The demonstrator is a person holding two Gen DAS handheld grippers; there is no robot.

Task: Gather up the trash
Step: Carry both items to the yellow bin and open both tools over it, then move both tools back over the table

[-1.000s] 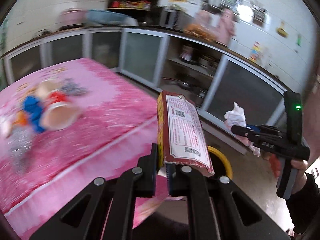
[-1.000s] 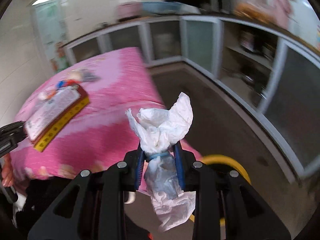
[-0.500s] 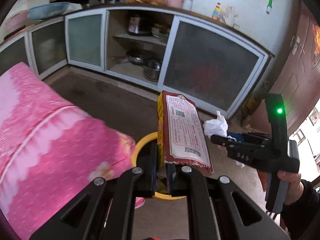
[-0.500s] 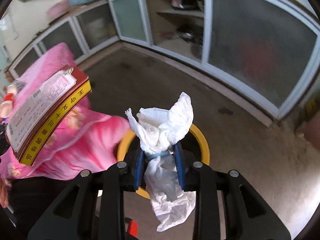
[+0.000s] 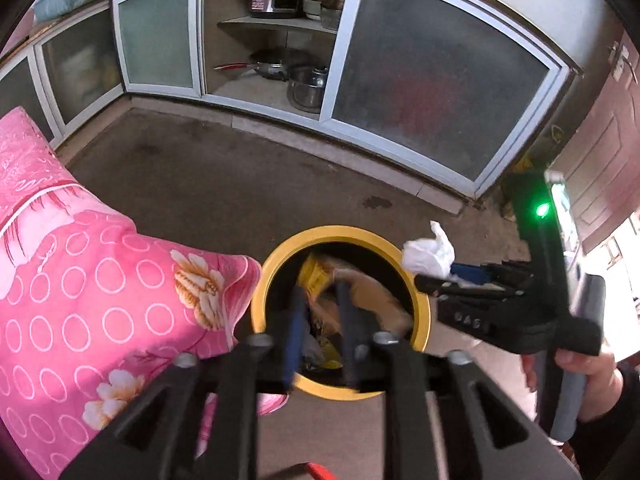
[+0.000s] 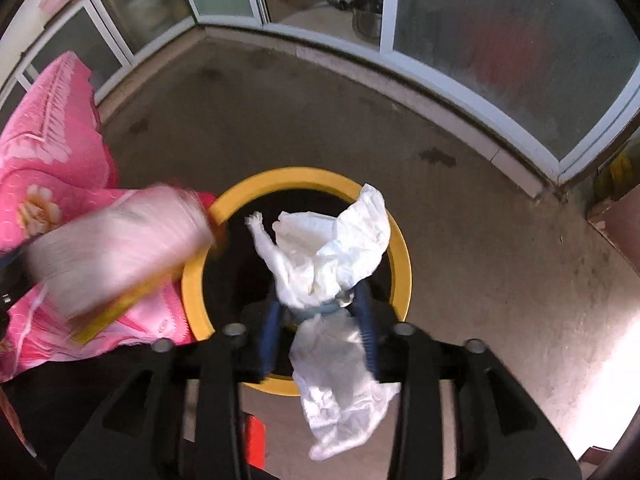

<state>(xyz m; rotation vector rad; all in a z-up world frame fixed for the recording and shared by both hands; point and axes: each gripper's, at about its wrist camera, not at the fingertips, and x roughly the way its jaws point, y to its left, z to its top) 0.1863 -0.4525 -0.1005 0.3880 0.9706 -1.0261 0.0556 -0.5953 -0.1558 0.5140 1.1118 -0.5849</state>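
Observation:
A yellow-rimmed bin (image 5: 262, 280) (image 6: 400, 248) stands on the floor below both grippers. My left gripper (image 5: 320, 300) hangs over its mouth, jaws opening, nothing pressed between them. The red and white box (image 6: 112, 252) is a blur in mid-air beside the bin's left rim, free of the fingers. Trash lies inside the bin. My right gripper (image 6: 320, 316) (image 5: 432, 280) is above the bin too, jaws opening. The crumpled white tissue (image 6: 332, 248) (image 5: 428, 252) still sits between its blue pads (image 6: 273, 320), which stand a little apart from it.
The corner of a table draped in a pink flowered cloth (image 5: 80, 280) (image 6: 44, 160) reaches to the bin's left rim. Glass-door cabinets (image 5: 432, 88) with pots (image 5: 308, 88) line the far wall, and a brown door (image 5: 600, 160) is at right. A person's hand (image 5: 592, 372) holds the right gripper.
Both grippers swung from the pink table to above the bin and sank. The left jaws opened and the box dropped out. The right jaws widened around the tissue.

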